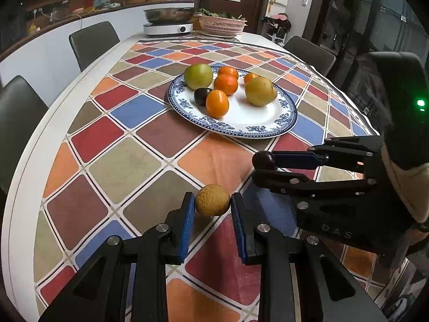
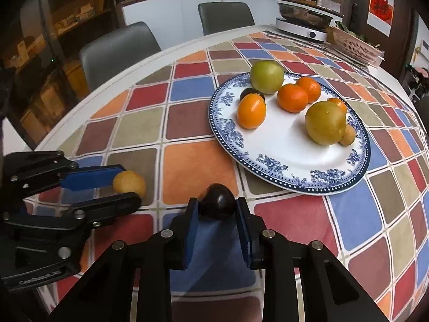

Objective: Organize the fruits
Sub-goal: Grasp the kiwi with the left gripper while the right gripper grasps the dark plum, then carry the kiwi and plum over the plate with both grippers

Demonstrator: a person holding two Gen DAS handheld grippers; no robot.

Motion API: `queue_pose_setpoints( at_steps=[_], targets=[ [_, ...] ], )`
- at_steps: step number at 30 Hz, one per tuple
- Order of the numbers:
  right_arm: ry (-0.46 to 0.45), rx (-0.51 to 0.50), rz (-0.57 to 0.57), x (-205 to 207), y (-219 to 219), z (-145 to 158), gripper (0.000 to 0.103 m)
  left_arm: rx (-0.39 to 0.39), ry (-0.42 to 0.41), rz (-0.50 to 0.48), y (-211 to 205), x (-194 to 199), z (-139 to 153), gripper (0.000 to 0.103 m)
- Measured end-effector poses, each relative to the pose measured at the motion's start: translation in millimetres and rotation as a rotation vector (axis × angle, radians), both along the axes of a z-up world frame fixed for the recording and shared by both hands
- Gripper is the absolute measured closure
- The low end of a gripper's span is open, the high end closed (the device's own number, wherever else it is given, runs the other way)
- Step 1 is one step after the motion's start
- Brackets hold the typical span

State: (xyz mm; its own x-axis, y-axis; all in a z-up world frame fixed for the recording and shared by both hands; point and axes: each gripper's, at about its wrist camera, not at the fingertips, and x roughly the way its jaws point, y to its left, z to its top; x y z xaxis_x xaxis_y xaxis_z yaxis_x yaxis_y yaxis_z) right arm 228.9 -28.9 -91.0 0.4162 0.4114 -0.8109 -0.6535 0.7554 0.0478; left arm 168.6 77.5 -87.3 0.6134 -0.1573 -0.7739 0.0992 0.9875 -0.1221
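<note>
A blue-and-white plate on the chequered tablecloth holds a green apple, several oranges, a yellow-green pear and a dark plum. A small tan fruit lies behind the pear. My left gripper is shut on a small tan-yellow fruit near the table's front. My right gripper is shut on a dark plum just right of it, short of the plate.
At the far end stand an induction cooker with a steel pot and a pink basket of greens. Grey chairs line the left side; another chair stands at the right. The table's white rim curves on the left.
</note>
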Motion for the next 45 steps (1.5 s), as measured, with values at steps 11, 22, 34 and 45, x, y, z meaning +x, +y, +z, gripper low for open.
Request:
queue_pose_setpoints(
  at_steps=[11,22,34,45],
  targets=[
    [0.001,0.100,-0.079,-25,-21,24,0.074,-0.026,-0.059,-0.009,-11,-13,23,0.075],
    [-0.054,0.141,-0.156,-40,-46,49,0.074,-0.019,-0.107,-0.026,-24,-20,45,0.075],
    [-0.125,0.185,-0.198,-43,-65,77,0.074,-0.007,-0.169,-0.045,-35,-16,73,0.075],
    [-0.165,0.200,-0.226,-26,-74,95,0.074,0.004,-0.211,-0.055,-44,11,89,0.075]
  ],
)
